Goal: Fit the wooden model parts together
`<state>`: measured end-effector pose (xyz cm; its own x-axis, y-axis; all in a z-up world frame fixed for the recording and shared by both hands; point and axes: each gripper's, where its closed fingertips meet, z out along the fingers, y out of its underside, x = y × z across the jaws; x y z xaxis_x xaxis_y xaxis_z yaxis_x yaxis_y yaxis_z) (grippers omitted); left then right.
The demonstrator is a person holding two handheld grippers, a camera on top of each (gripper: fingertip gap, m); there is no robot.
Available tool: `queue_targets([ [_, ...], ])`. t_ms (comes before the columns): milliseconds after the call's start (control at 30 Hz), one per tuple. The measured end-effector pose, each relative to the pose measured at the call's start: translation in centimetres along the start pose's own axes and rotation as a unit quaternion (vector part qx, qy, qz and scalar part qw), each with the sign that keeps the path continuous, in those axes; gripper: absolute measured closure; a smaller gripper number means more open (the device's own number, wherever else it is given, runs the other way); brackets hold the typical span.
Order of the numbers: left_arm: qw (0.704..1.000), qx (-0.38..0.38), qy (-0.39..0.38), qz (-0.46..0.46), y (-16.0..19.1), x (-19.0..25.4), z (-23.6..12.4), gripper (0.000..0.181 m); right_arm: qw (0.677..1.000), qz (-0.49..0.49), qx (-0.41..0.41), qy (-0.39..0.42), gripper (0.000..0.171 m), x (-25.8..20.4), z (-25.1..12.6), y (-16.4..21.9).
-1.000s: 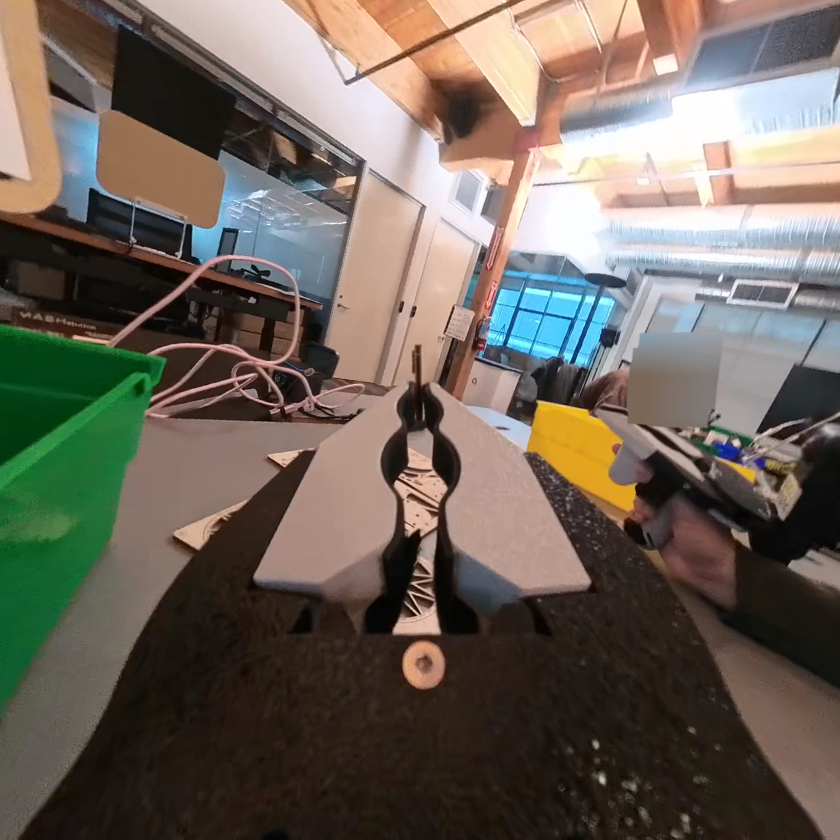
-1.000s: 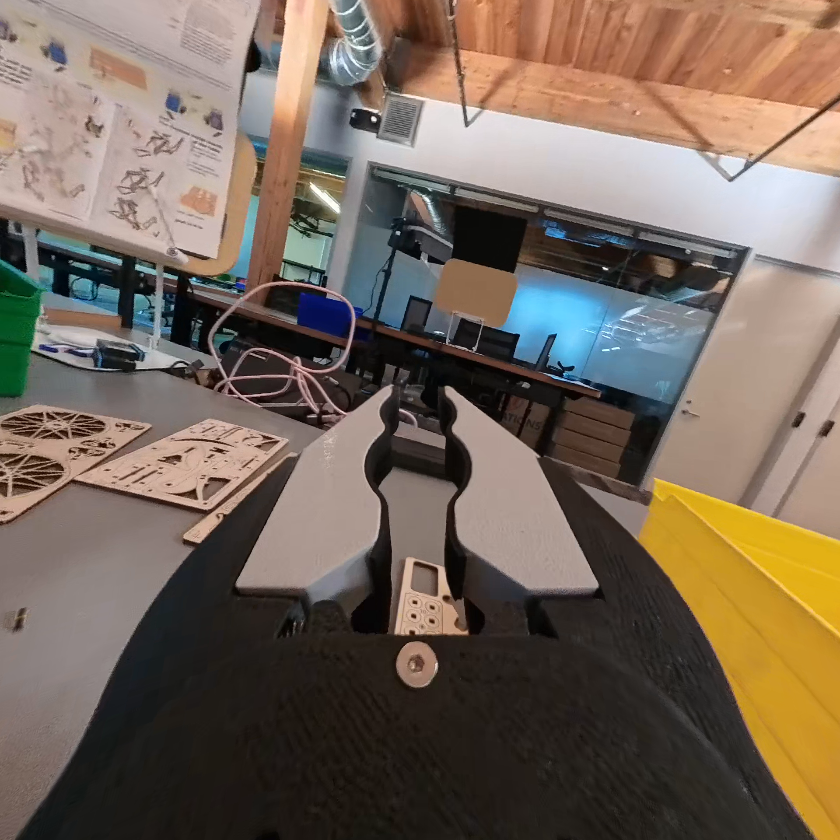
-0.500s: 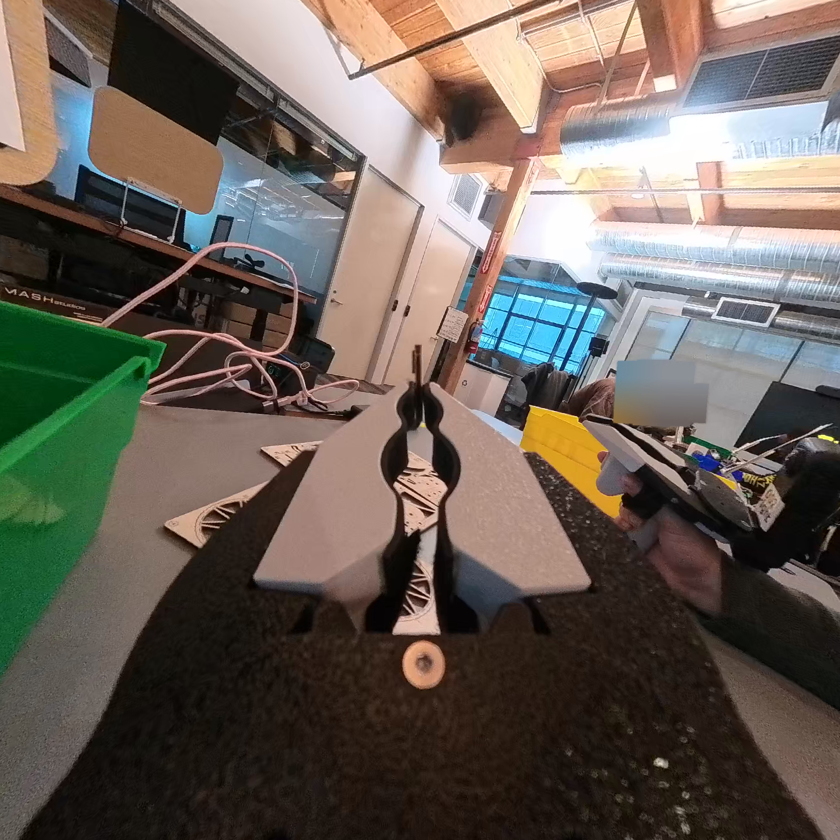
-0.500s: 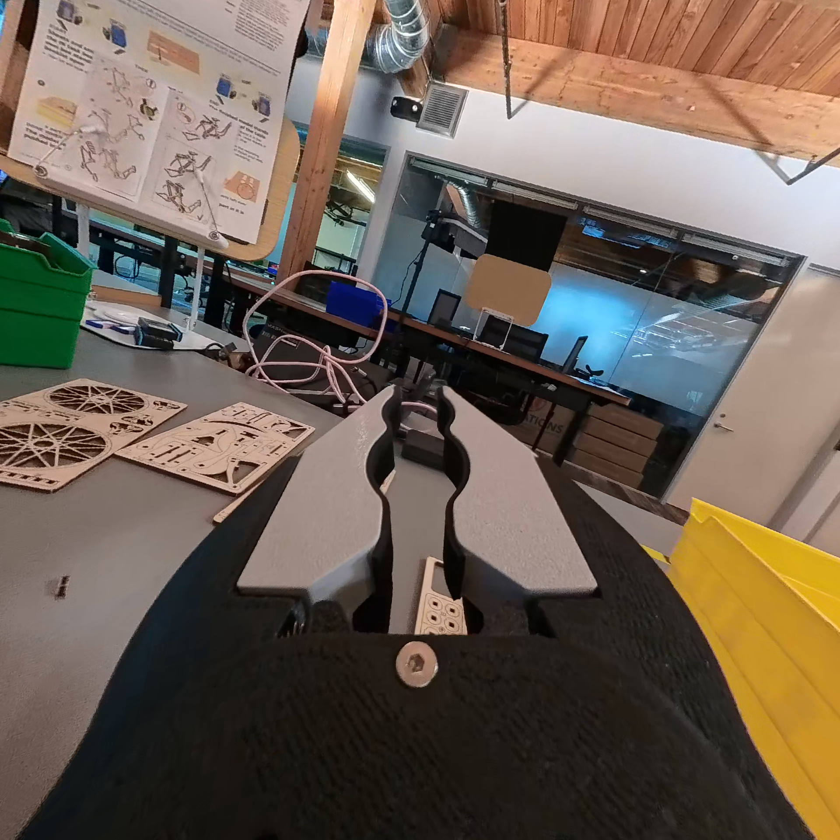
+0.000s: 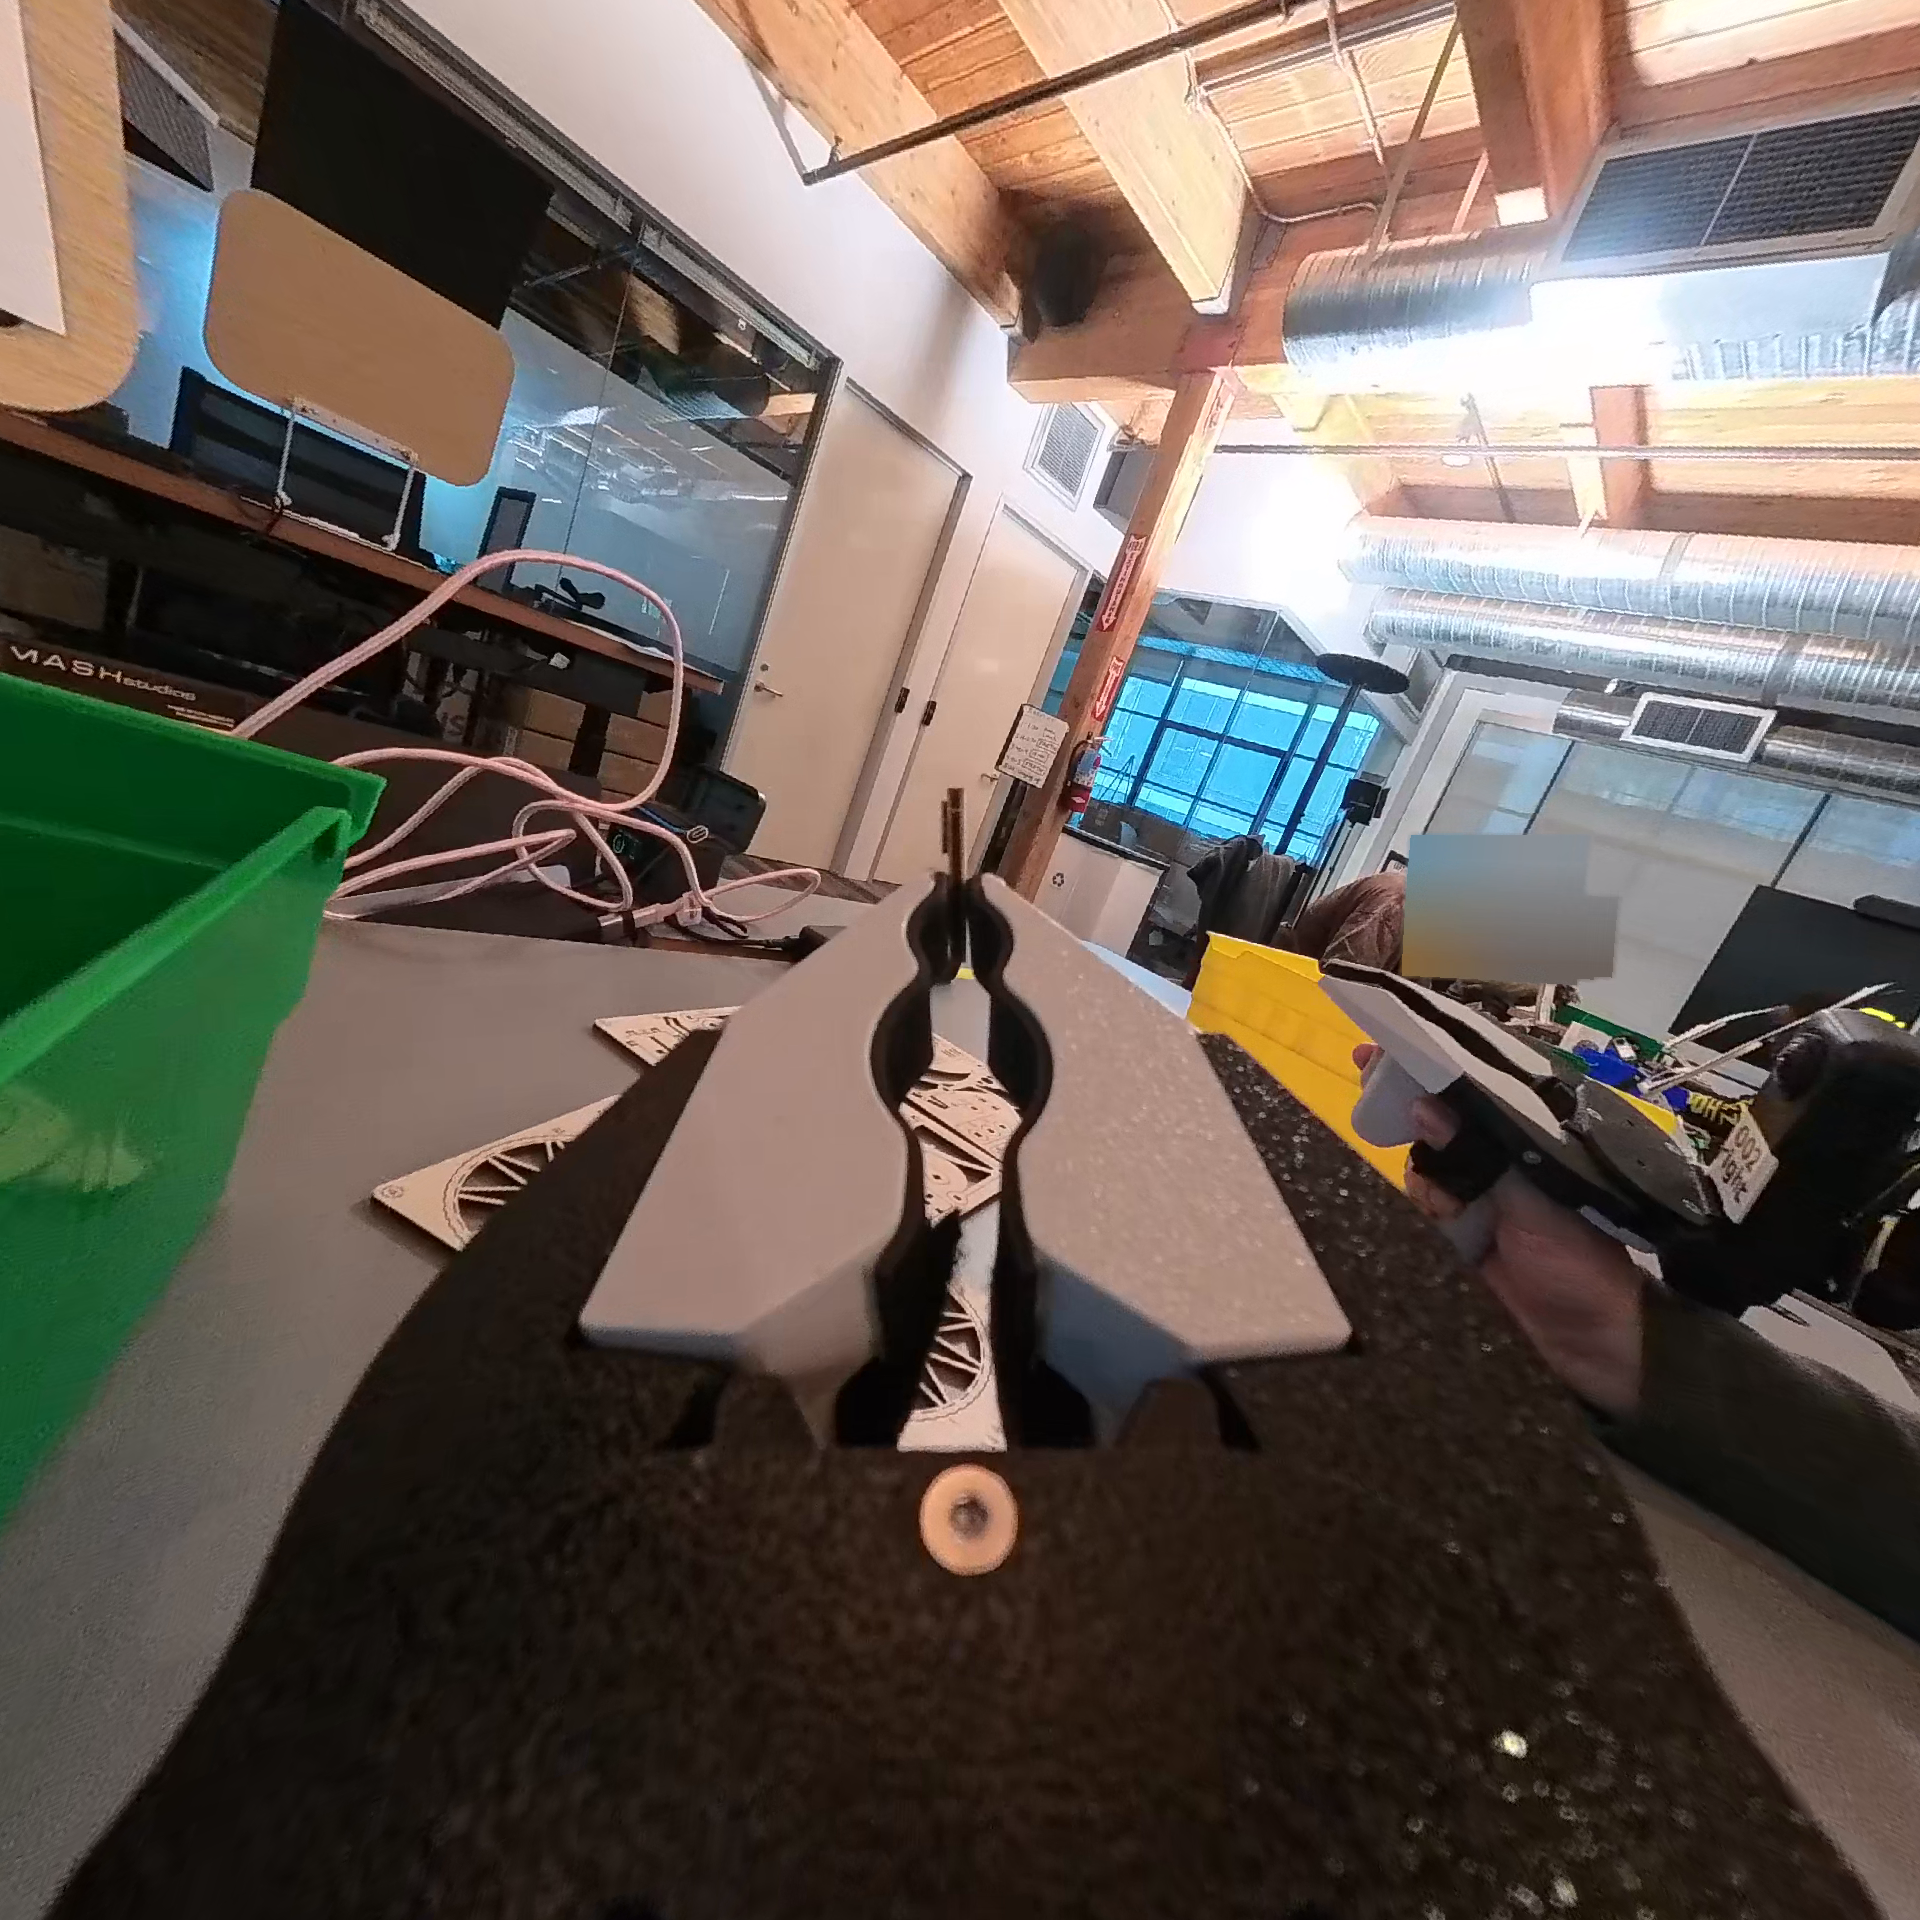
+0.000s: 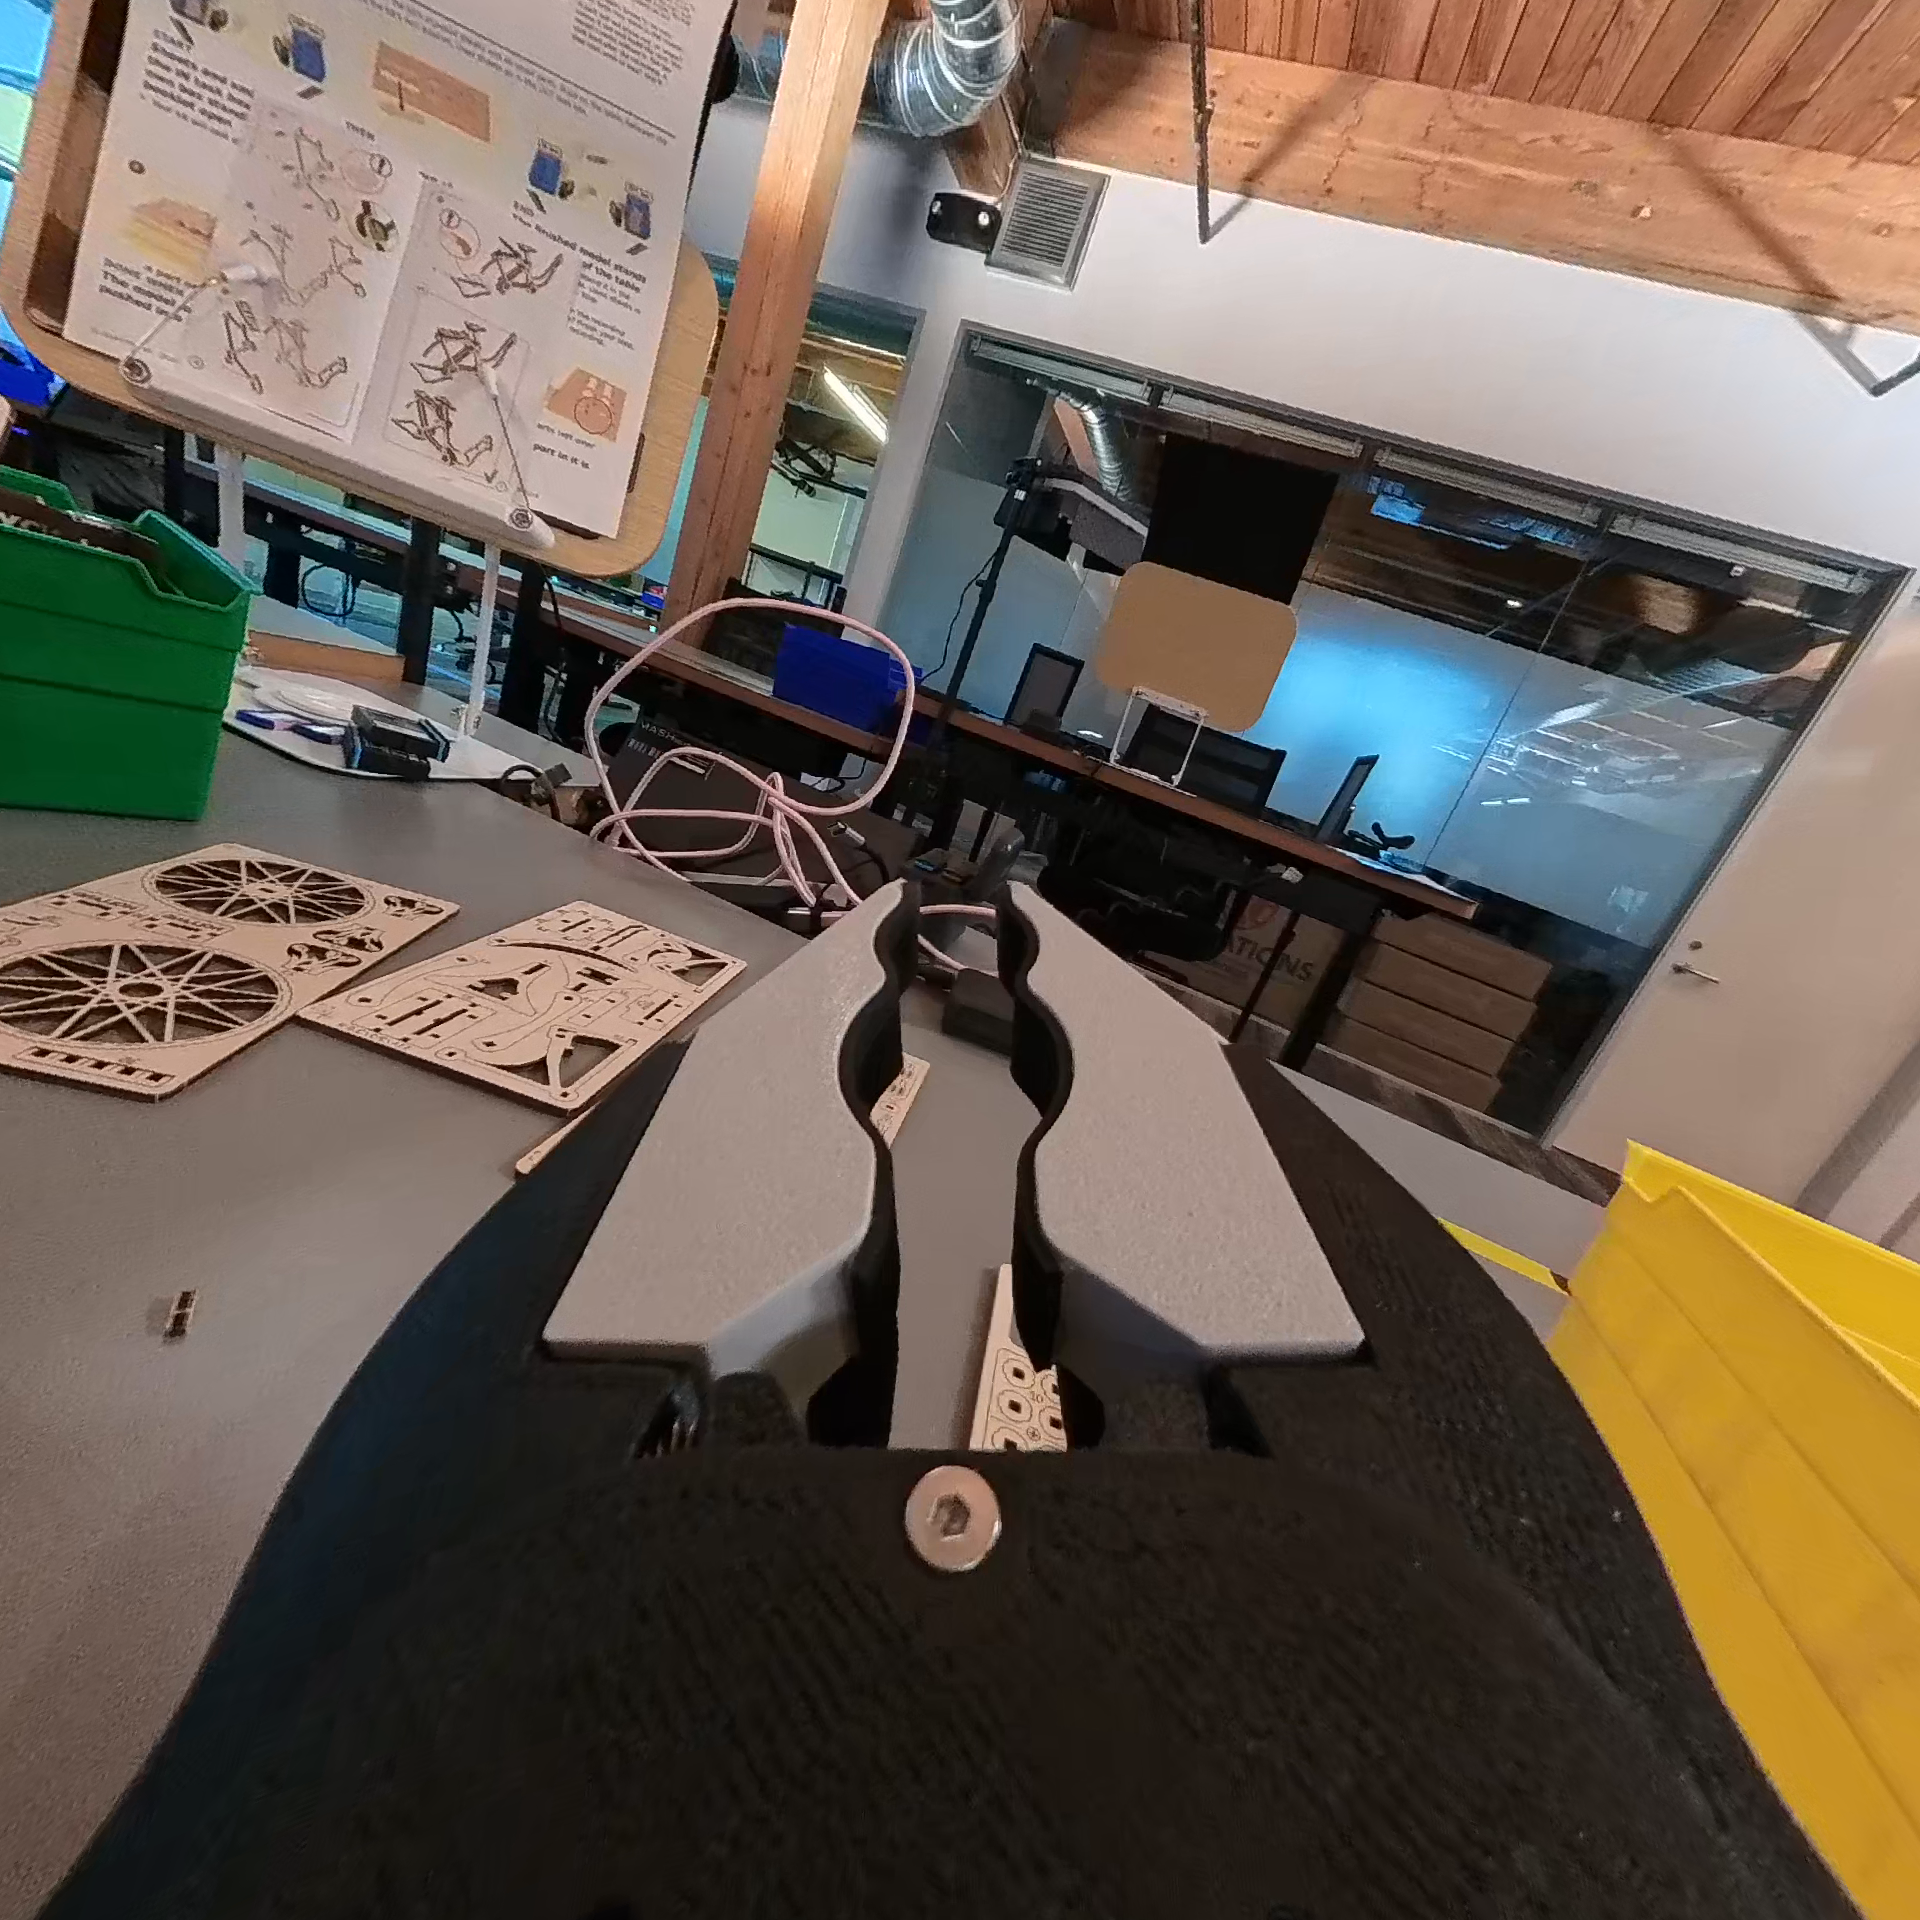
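Note:
My left gripper (image 5: 956, 899) is shut on a thin, dark-edged wooden piece (image 5: 953, 831) that sticks up past its tips. It hovers over flat laser-cut wooden sheets (image 5: 488, 1179) on the grey table. My right gripper (image 6: 956, 909) is open and empty, low over the table, with a small perforated wooden strip (image 6: 1023, 1392) below it. The wheel sheet (image 6: 197, 956) and a parts sheet (image 6: 530, 997) lie to its left. The right gripper (image 5: 1392, 1023) also shows in the left wrist view, held by a hand at the right.
A green bin (image 5: 156, 935) stands close on the left and shows farther off in the right wrist view (image 6: 104, 675). A yellow bin (image 6: 1766, 1403) is at the right. An instruction board (image 6: 384, 260) on a stand and a pink cable (image 6: 748, 810) are at the back. My right fingertips sit around 25 cm from my left ones.
The right gripper has swung left, bringing the sheets and instruction board further into its view. The left gripper has shifted only slightly and still pinches the wooden piece.

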<state>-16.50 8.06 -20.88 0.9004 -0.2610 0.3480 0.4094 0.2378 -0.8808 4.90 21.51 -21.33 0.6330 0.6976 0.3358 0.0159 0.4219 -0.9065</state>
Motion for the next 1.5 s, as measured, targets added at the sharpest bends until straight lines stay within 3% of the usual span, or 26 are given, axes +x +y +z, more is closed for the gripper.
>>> queue_targets([
  [500, 1.0, -0.002, 0.003, -0.003, 0.1, 0.0, 0.0, 0.181, 1.0, -0.001, -0.004, -0.007, 0.159, -0.3, 0.1, 0.1],
  [600, 1.0, -0.003, 0.004, -0.003, 0.2, 0.1, 0.0, 0.181, 0.998, -0.006, -0.034, -0.046, 0.157, -1.0, 0.3, 0.6],
  [733, 1.0, -0.009, 0.008, 0.004, 0.4, 0.4, 0.1, 0.181, 0.959, 0.061, -0.169, -0.221, 0.156, -4.5, -0.9, 3.4],
  [867, 0.999, -0.03, 0.03, 0.027, 1.1, 1.6, 0.3, 0.181, 0.907, 0.079, -0.273, -0.312, 0.156, -6.6, -3.1, 6.1],
  [1033, 0.993, -0.061, 0.065, 0.075, 2.4, 3.8, 0.7, 0.181, 0.87, 0.001, -0.356, -0.34, 0.155, -7.6, -4.4, 9.1],
  [1200, 0.986, -0.105, 0.094, 0.093, 4.0, 5.2, 0.9, 0.181, 0.84, 0.01, -0.399, -0.368, 0.156, -8.3, -4.5, 9.6],
  [1300, 0.979, -0.138, 0.11, 0.098, 5.0, 5.9, 0.9, 0.181, 0.823, 0.001, -0.418, -0.384, 0.165, -8.6, -4.8, 9.6],
  [1400, 0.971, -0.18, 0.137, 0.08, 6.0, 7.0, 0.8, 0.181, 0.82, -0.038, -0.423, -0.385, 0.171, -8.6, -5.0, 9.6],
  [1500, 0.959, -0.233, 0.163, 0.006, 7.2, 8.3, 0.6, 0.181, 0.833, -0.108, -0.393, -0.375, 0.171, -8.5, -5.1, 8.9],
])
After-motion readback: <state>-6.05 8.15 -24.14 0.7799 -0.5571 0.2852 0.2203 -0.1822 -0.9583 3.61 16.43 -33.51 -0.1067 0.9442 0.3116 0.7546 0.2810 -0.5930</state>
